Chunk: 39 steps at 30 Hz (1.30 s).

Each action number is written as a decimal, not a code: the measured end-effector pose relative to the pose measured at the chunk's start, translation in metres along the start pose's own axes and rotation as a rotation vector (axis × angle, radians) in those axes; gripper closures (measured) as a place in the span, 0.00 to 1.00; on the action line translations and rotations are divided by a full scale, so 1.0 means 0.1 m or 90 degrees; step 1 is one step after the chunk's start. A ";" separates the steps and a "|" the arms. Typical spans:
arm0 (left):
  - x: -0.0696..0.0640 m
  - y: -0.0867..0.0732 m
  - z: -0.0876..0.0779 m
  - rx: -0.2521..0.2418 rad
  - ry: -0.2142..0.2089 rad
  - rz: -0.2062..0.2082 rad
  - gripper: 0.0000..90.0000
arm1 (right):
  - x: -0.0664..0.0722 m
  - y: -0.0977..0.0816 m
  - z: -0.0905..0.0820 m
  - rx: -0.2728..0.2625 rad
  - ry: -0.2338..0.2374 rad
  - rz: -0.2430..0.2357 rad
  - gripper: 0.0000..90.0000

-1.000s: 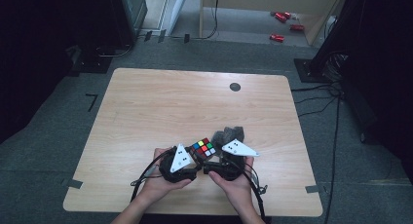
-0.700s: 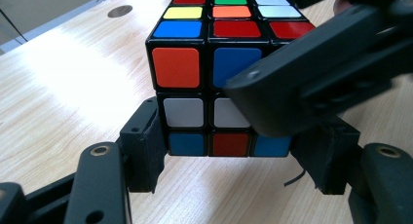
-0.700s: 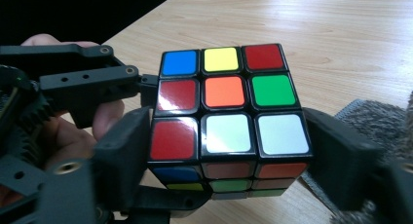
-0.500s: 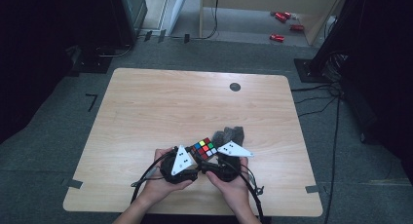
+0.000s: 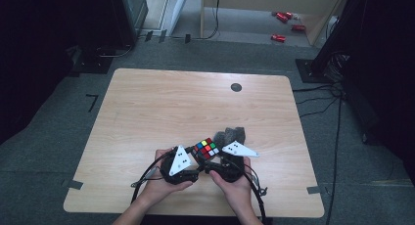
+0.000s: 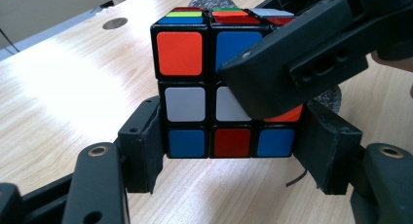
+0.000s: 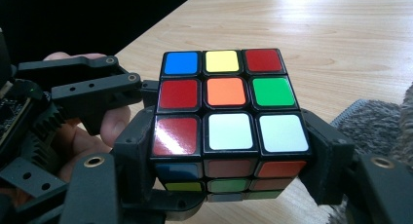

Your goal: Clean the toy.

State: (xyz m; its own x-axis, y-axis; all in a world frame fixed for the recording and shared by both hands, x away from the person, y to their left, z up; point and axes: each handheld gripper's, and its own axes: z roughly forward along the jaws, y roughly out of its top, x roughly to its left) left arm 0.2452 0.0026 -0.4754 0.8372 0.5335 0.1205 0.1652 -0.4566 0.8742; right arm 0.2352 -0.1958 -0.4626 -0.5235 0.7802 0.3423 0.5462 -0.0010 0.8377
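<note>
Cube (image 5: 206, 148) held above table (image 5: 147, 112) near front edge, clamped by both: left gripper (image 6: 229, 151) grips bottom layer, right gripper (image 7: 229, 156), jaws just closed in, grips another layer. Grey cloth (image 5: 233, 135) just behind.

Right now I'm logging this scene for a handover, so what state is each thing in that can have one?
Scrambled multicoloured puzzle cube: colours mixed, held above the table between both grippers.
Left gripper: jaws shut on the cube's bottom layer.
Right gripper: jaws have just been closing, now shut on the cube's near layer.
Grey fuzzy cloth: crumpled on the light wooden table, beside the cube.
</note>
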 end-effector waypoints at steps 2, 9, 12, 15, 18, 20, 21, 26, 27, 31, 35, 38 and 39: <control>0.01 0.00 -0.01 -0.002 -0.005 -0.001 0.38 | -0.01 0.01 -0.01 -0.002 0.003 0.001 0.38; 0.02 -0.03 0.02 0.016 -0.005 -0.004 0.38 | -0.11 0.10 -0.15 -0.038 -0.008 0.000 0.38; 0.04 -0.04 0.02 0.013 -0.007 -0.017 0.38 | -0.21 0.15 -0.24 -0.057 -0.019 0.005 0.38; 0.05 -0.04 0.03 0.016 -0.004 -0.022 0.39 | -0.29 0.19 -0.32 -0.069 -0.028 0.008 0.38; 0.05 -0.05 0.05 0.022 -0.008 -0.027 0.39 | -0.35 0.21 -0.39 -0.078 -0.041 0.010 0.38; 0.05 -0.06 0.07 0.027 -0.012 -0.028 0.39 | -0.39 0.23 -0.43 -0.084 -0.050 0.009 0.38; 0.05 -0.06 0.09 0.028 -0.017 -0.032 0.38 | -0.42 0.24 -0.45 -0.088 -0.054 0.007 0.38; 0.04 -0.02 0.18 0.030 -0.032 -0.038 0.39 | -0.59 0.26 -0.57 -0.089 -0.063 0.004 0.38; 0.04 -0.01 0.20 0.031 -0.034 -0.038 0.39 | -0.63 0.24 -0.60 -0.088 -0.070 0.005 0.38; 0.04 0.07 0.31 0.021 -0.055 -0.059 0.39 | -0.71 0.18 -0.67 -0.086 -0.090 0.012 0.38; 0.01 0.15 0.42 0.009 -0.085 -0.076 0.39 | -0.76 0.12 -0.73 -0.083 -0.105 0.016 0.38; -0.06 0.20 0.52 0.007 -0.103 -0.076 0.39 | -0.80 0.08 -0.79 -0.082 -0.118 0.025 0.38; -0.09 0.22 0.56 0.012 -0.107 -0.074 0.39 | -0.82 0.07 -0.81 -0.083 -0.122 0.025 0.38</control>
State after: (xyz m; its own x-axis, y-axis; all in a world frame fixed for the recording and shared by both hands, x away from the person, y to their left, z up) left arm 0.2703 -0.0521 -0.4837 0.8868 0.4579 -0.0620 0.2739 -0.4130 0.8686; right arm 0.2290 -0.3100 -0.4508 -0.3627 0.8827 0.2989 0.4683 -0.1047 0.8773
